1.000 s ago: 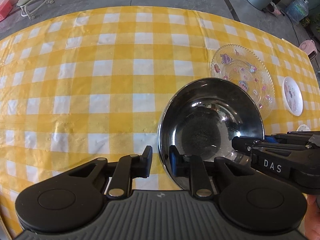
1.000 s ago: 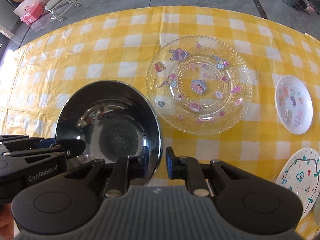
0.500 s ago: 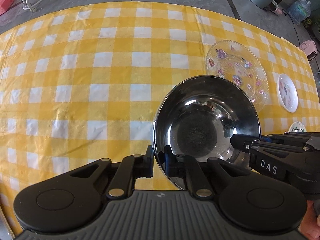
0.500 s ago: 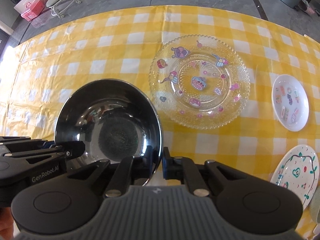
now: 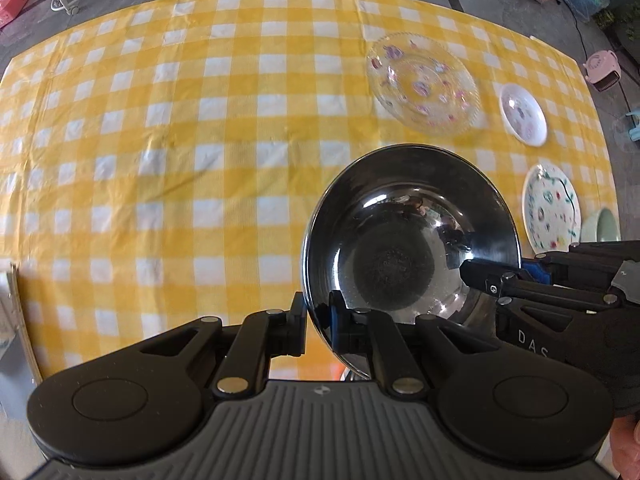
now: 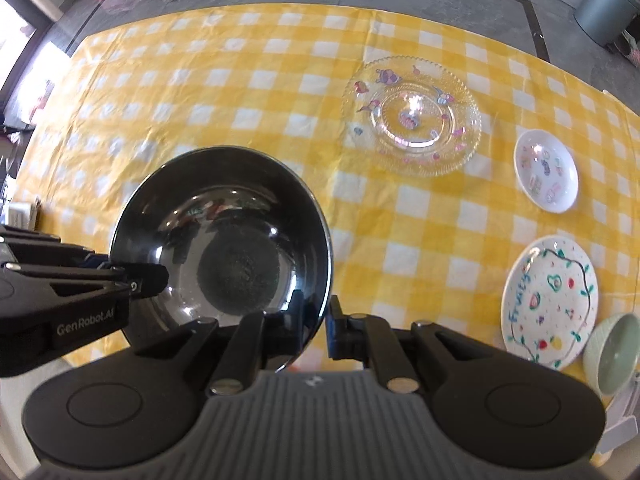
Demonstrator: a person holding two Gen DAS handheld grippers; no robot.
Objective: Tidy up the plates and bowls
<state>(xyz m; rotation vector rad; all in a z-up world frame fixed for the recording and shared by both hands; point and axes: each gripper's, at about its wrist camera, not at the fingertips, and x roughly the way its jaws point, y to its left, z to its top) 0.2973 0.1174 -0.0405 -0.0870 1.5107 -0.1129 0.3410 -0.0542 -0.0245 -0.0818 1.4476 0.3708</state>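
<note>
A shiny steel bowl (image 5: 400,240) (image 6: 224,232) hangs in the air above the yellow checked tablecloth (image 5: 200,140). It is gripped at two opposite points of its rim. My left gripper (image 5: 318,320) is shut on the bowl's left rim, one finger inside and one outside. My right gripper (image 6: 316,320) is shut on the right rim in the same way. Each view also shows the other gripper: the right gripper (image 5: 480,276) reaches in from the right edge, the left gripper (image 6: 148,276) from the left edge.
On the cloth to the right lie a clear glass plate with cartoon prints (image 6: 412,116), a small white plate (image 6: 546,170), a painted white plate (image 6: 550,304) and a pale green bowl (image 6: 612,354). Grey floor, a bin (image 6: 608,4) and a stool lie beyond the table.
Both grippers closed on the bowl's rim, then rose with it. The table and the plates now look smaller and farther below.
</note>
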